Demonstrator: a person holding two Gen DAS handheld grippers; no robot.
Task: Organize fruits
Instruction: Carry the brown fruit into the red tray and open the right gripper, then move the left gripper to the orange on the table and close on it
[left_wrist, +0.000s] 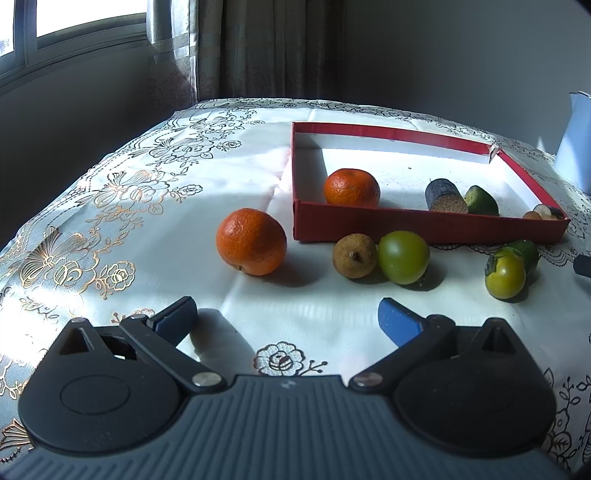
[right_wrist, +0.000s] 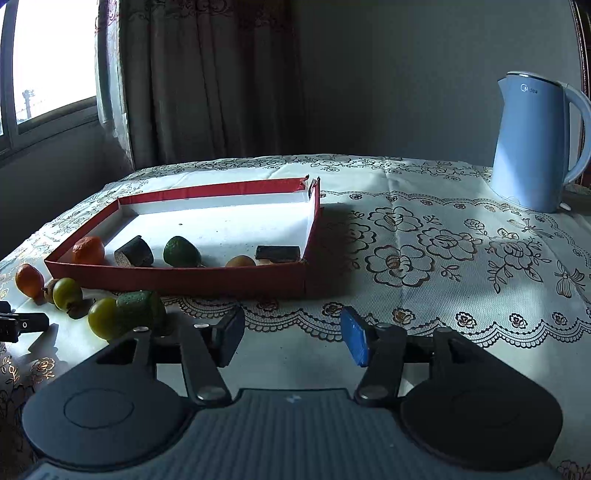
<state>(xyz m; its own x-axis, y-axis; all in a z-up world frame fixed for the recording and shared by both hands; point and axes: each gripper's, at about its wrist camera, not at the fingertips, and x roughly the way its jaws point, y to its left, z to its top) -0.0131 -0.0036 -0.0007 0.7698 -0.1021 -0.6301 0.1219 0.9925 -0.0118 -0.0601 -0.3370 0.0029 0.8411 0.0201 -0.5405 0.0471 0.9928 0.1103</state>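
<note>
A red box (left_wrist: 406, 225) with a white floor lies on the table and holds an orange (left_wrist: 351, 187), a dark cut piece (left_wrist: 445, 195), a green fruit (left_wrist: 480, 201) and small pieces at its right corner. In front of it lie a loose orange (left_wrist: 251, 246), a brown fruit (left_wrist: 354, 255), a green round fruit (left_wrist: 403, 257), a yellow-green fruit (left_wrist: 505, 275) and a dark green fruit (left_wrist: 526, 253). My left gripper (left_wrist: 288, 319) is open and empty, just short of the loose orange. My right gripper (right_wrist: 293, 338) is open and empty, before the box's (right_wrist: 177, 282) near wall, right of the dark green fruit (right_wrist: 140, 308).
A pale blue kettle (right_wrist: 532, 144) stands at the far right of the table. The flowered tablecloth (right_wrist: 424, 258) covers the table. Curtains and a window are behind the far edge. The left gripper's tip (right_wrist: 22, 326) shows at the right wrist view's left edge.
</note>
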